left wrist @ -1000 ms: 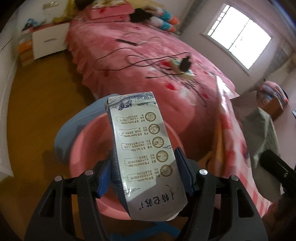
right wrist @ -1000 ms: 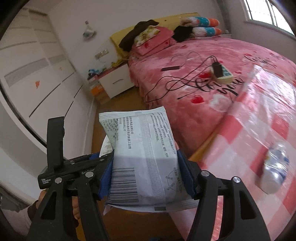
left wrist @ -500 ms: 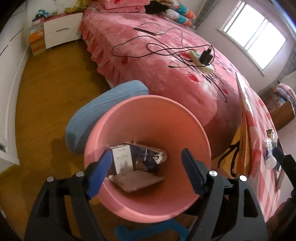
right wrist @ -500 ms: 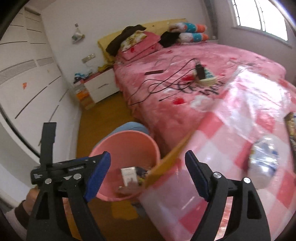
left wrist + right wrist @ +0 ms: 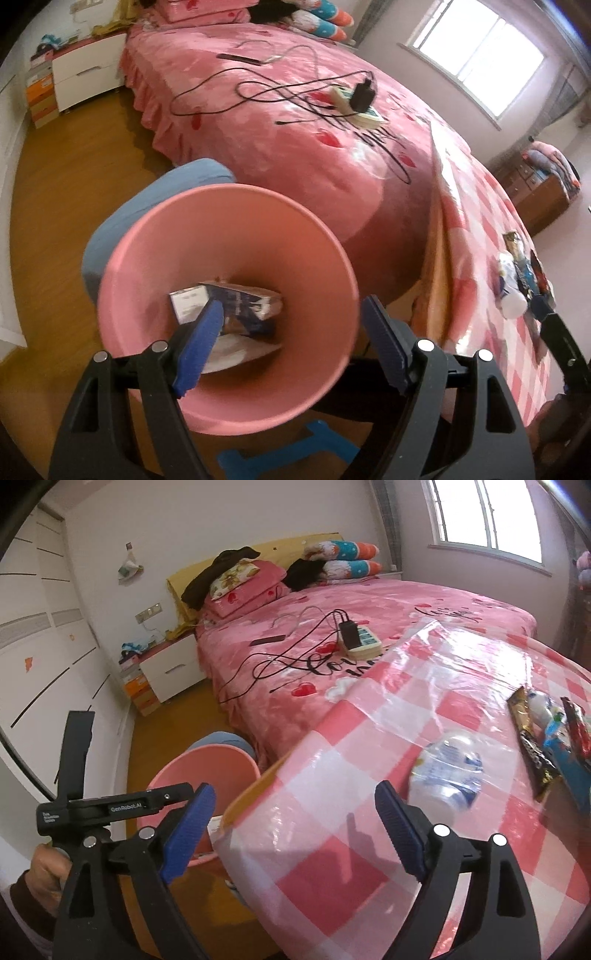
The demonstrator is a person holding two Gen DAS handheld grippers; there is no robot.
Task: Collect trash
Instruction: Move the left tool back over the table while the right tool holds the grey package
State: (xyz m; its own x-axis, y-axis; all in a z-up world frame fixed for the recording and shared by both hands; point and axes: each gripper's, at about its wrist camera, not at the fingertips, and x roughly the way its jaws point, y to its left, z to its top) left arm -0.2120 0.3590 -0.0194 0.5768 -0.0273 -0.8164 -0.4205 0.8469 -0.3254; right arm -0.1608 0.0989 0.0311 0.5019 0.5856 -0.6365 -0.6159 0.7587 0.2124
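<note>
A pink bin (image 5: 236,229) stands on the floor beside the table, also in the right wrist view (image 5: 192,764). Cartons and a wrapper (image 5: 236,306) lie at its bottom. My left gripper (image 5: 291,325) is open and empty right above the bin's mouth. My right gripper (image 5: 291,812) is open and empty over the table's near corner. A crushed plastic bottle (image 5: 447,771) lies on the pink checked tablecloth (image 5: 369,849) just right of it. Several snack wrappers (image 5: 546,731) lie farther right. The bottle and wrappers show small in the left wrist view (image 5: 513,284).
A blue cushioned stool (image 5: 155,199) stands behind the bin. A pink bed (image 5: 295,110) with cables and a power strip (image 5: 358,642) lies beyond. A white nightstand (image 5: 85,77) is at the far wall. The floor (image 5: 55,184) is wood.
Both grippers opened and let their cartons fall into the bin. The left gripper stays over the bin; the right has swung right over the table.
</note>
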